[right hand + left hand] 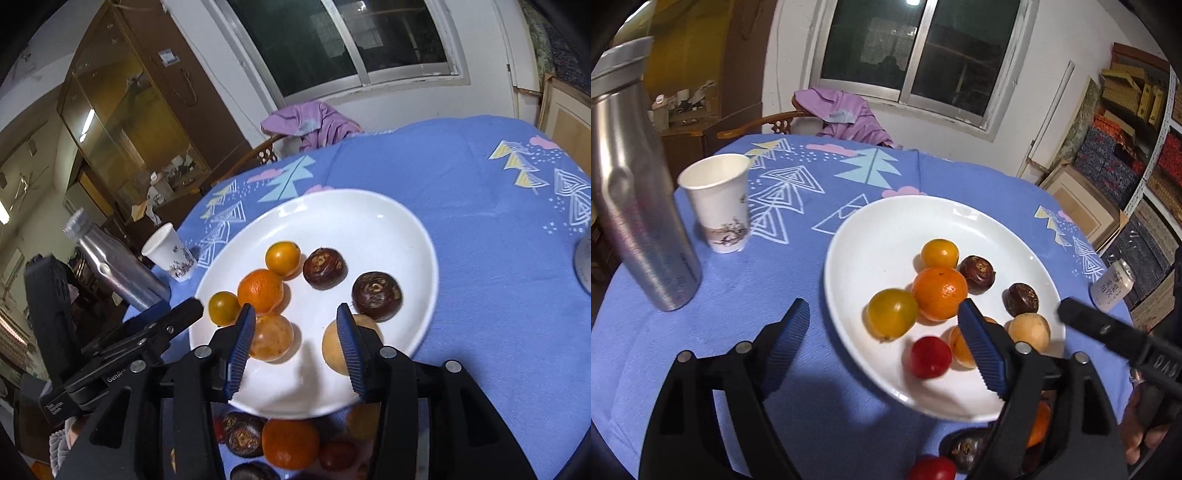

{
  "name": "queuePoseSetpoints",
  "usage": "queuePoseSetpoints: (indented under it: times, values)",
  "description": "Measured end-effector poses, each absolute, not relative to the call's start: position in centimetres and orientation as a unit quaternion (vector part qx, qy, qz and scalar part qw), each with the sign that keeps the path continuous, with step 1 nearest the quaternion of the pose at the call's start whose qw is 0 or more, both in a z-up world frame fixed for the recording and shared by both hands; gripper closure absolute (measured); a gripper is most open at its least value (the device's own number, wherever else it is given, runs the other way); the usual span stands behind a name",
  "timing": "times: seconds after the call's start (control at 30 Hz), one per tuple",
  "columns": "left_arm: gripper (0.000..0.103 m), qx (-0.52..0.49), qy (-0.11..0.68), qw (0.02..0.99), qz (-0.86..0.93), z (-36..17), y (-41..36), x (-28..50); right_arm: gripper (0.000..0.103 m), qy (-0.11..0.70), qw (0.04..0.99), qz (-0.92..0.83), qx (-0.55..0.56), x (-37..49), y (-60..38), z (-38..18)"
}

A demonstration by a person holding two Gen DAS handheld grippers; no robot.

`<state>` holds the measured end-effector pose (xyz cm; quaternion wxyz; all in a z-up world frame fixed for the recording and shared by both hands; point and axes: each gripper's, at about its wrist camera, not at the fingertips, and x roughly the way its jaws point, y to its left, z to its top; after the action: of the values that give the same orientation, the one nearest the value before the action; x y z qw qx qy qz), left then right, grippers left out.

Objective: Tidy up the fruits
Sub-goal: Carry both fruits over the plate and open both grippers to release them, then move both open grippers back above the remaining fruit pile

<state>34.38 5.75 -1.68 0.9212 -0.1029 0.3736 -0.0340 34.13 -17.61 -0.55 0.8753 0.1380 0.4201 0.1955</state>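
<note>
A round worktop covered with a blue patterned cloth carries a white plate holding several fruits, while more fruit waits on the cloth at the near edge.

On the plate lie an orange near the middle, a yellow tomato just beyond it, a yellow-green tomato to its left, two dark brown water chestnuts to the right, a pale loquat and a small red tomato at the near side.

The left hand-held gripper hangs over the plate's near left rim with its jaws spread wide and nothing between them; the red tomato lies just below, not gripped. The right hand-held gripper hovers over the near side of the plate, jaws partly apart and empty, with a speckled orange fruit and the loquat behind its two fingers.

The step appears to be a drop-off onto the plate. The next move likely calls for reaching back to the near-edge pile, where another orange, a water chestnut and a red tomato lie, and closing gently on one round, rollable fruit.

To the far left stand a paper cup and a steel bottle.
</note>
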Motion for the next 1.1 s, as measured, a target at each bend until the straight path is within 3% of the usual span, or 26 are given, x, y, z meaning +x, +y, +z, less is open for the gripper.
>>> queuePoseSetpoints:
  times: [0.1, 0.27, 0.63, 1.1]
  values:
    - [0.014, -0.110, 0.373, 0.921, -0.030, -1.6, 6.6, 31.9, 0.040, 0.396, 0.888, 0.188, 0.140, 31.6, -19.4, 1.3]
    - [0.012, -0.094, 0.376, 0.922, -0.026, -2.3, 6.6, 27.0, 0.028, 0.362, 0.904, 0.168, 0.151, 26.5, -22.9, 2.1]
    - [0.007, -0.021, 0.376, 0.926, -0.029, -4.0, 3.6, 20.1, 0.025, 0.388, 0.872, 0.146, 0.262, 23.5, -29.0, -1.3]
    - [0.005, 0.030, 0.394, 0.917, -0.051, -5.3, 1.3, 20.3, 0.020, 0.392, 0.869, 0.144, 0.263, 23.5, -28.9, -1.5]
